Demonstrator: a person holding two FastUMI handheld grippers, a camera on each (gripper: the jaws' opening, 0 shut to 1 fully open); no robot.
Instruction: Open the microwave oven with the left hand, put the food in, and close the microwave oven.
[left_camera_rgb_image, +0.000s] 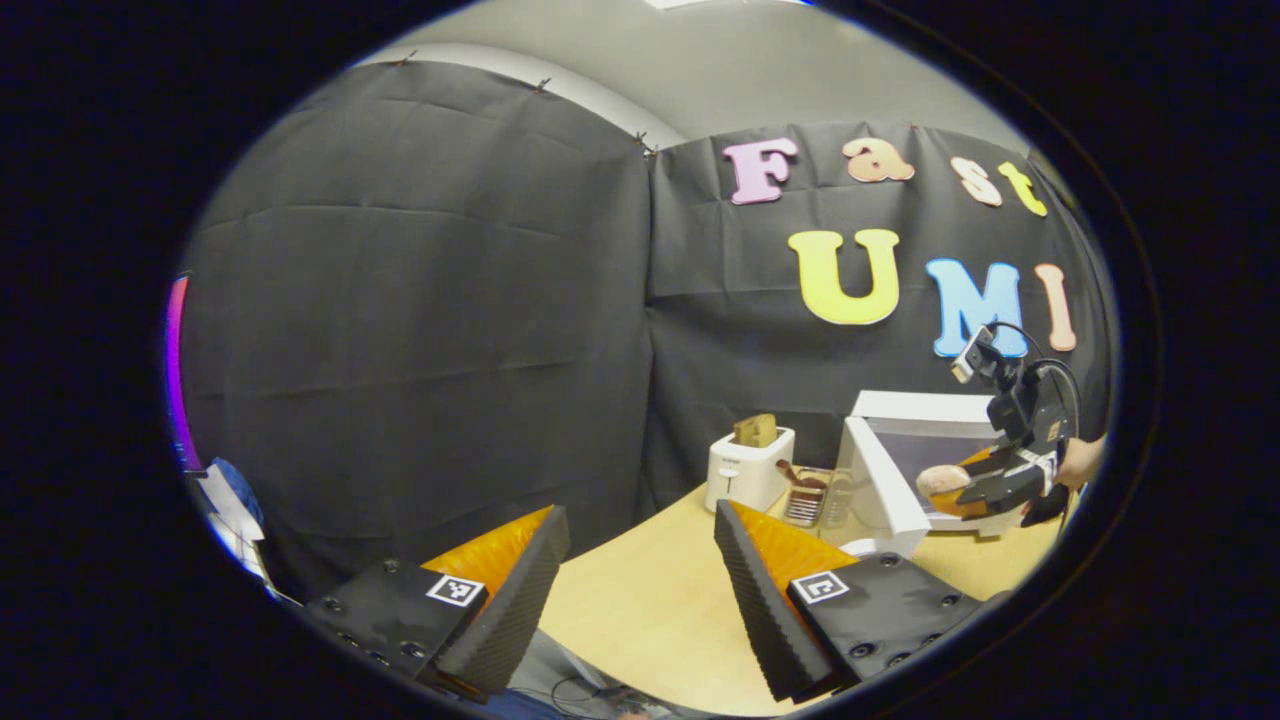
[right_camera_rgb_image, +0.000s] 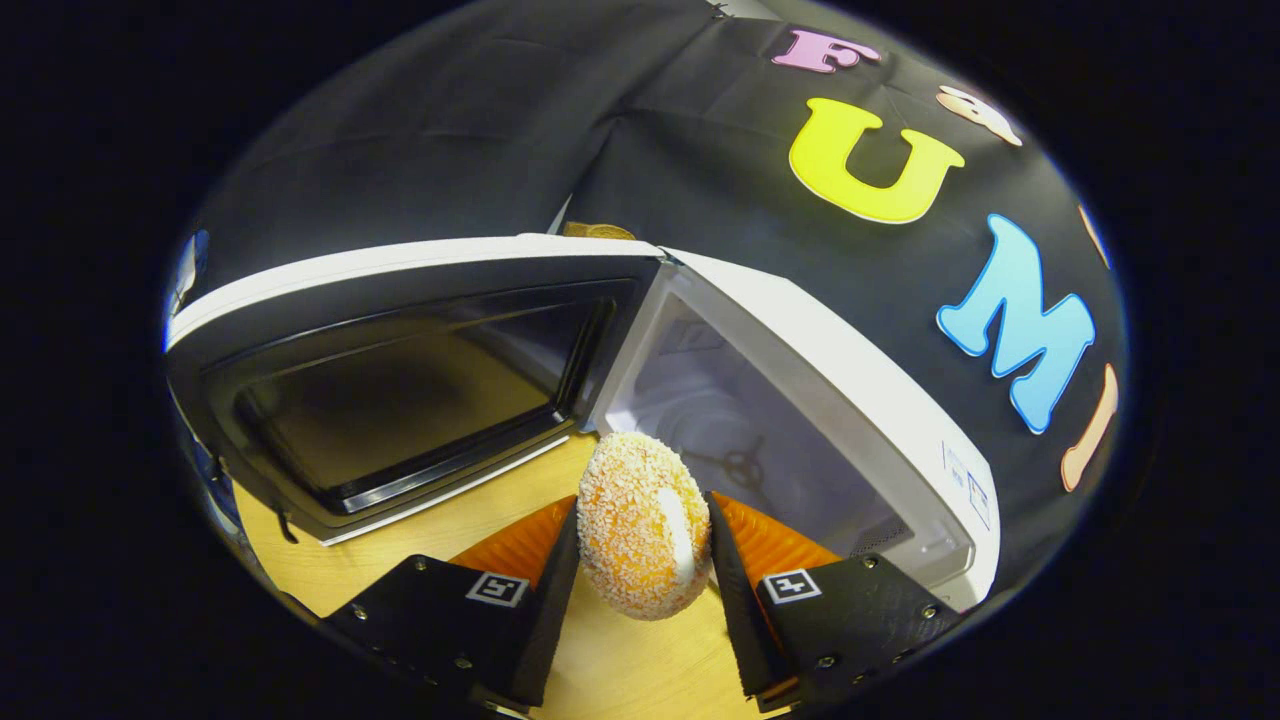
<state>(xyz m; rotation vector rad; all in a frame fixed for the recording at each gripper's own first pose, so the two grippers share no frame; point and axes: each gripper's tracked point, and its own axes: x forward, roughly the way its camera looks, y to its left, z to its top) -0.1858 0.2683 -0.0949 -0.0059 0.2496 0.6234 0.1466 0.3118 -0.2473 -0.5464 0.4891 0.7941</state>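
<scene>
Already the microwave oven (right_camera_rgb_image: 800, 420) is standing open, the right tool (right_camera_rgb_image: 640, 560) is pinching the doughnut (right_camera_rgb_image: 640, 520) at its mouth, six o'clock, while the left tool (left_camera_rgb_image: 640, 590) is idling spread; placing and closing remain.

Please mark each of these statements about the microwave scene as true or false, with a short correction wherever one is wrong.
1. The microwave door is shut. False: it stands swung open.
2. The right gripper holds a doughnut between its fingers. True.
3. The doughnut already lies inside the microwave. False: it is held in front of the opening.
4. The left gripper is open and holds nothing. True.
5. A toaster with a slice of bread stands on the table. True.
</scene>
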